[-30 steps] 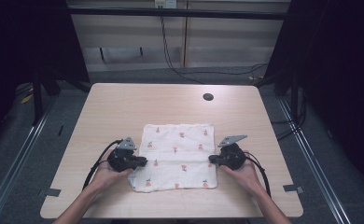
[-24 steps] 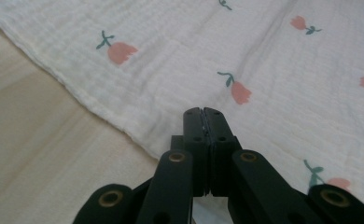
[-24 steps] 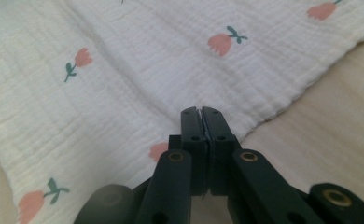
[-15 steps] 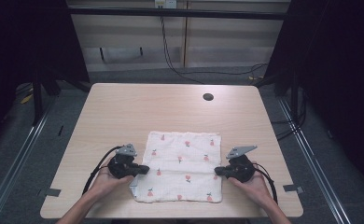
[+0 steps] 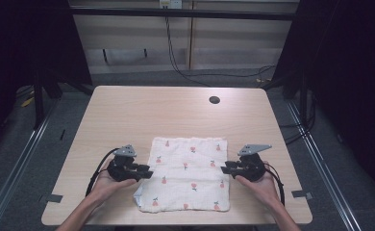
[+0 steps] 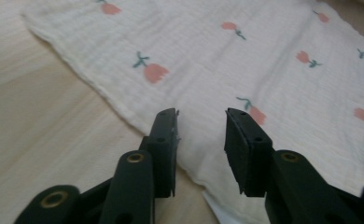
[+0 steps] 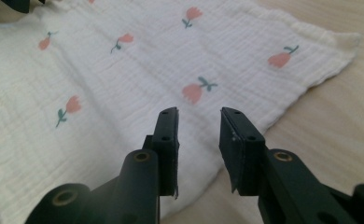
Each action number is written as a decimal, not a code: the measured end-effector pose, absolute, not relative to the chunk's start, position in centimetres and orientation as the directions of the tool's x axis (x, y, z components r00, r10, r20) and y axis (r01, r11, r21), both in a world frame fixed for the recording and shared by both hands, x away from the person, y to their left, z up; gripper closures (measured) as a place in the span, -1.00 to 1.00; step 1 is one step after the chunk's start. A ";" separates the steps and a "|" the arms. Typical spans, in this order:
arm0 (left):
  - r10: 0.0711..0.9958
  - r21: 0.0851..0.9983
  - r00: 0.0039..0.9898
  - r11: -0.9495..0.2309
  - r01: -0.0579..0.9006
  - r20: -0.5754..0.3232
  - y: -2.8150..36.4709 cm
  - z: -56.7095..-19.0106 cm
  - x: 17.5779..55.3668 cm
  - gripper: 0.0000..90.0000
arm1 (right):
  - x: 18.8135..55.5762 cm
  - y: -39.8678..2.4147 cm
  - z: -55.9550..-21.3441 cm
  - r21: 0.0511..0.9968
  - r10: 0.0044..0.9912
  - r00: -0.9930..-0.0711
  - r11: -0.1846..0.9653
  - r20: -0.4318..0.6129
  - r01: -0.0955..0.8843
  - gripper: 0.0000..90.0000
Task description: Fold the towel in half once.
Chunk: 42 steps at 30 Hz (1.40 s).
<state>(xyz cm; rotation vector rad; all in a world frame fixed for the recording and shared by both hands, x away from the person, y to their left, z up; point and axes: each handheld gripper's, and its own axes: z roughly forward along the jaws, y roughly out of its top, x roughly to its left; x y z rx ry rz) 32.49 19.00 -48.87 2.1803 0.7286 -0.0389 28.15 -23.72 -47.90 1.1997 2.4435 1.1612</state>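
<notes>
while the cloth (image 5: 188, 173) lies flat, left tongs (image 5: 147, 173) — just opened, empty — right tongs (image 5: 225, 168) likewise

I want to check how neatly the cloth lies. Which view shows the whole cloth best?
The high view: the cloth lies complete there, all four edges visible, its near left corner turned over. The left gripper view and right gripper view each show just a close part with the tulip print.

Both tools, left (image 5: 144, 172) and right (image 5: 226, 168), have just opened their jaws and let go of the tulip-print cloth (image 5: 188, 173), which now lies folded nearer the desk's front edge.
</notes>
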 end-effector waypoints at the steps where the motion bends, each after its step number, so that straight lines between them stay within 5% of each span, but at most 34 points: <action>1: 0.501 0.699 0.826 -0.491 0.519 -0.261 19.1 -48.9 32.7 0.38 | 28.5 -23.7 -47.8 0.715 0.741 -0.652 0.366 0.164 0.596 0.46; 6: 0.534 0.690 0.796 -0.462 0.556 -0.284 19.0 -49.0 33.9 0.24 | 30.0 -23.9 -47.4 0.730 0.753 -0.634 0.333 0.174 0.596 0.38; 22: 0.521 0.672 0.824 -0.530 0.518 -0.223 17.2 -49.8 33.7 0.56 | 34.0 -25.1 -47.2 0.735 0.766 -0.615 0.305 0.188 0.605 0.42; 42: 0.585 0.702 0.777 -0.450 0.551 -0.235 19.6 -48.4 35.9 0.33 | 39.5 -25.6 -49.5 0.667 0.840 -0.523 0.306 0.146 0.679 0.29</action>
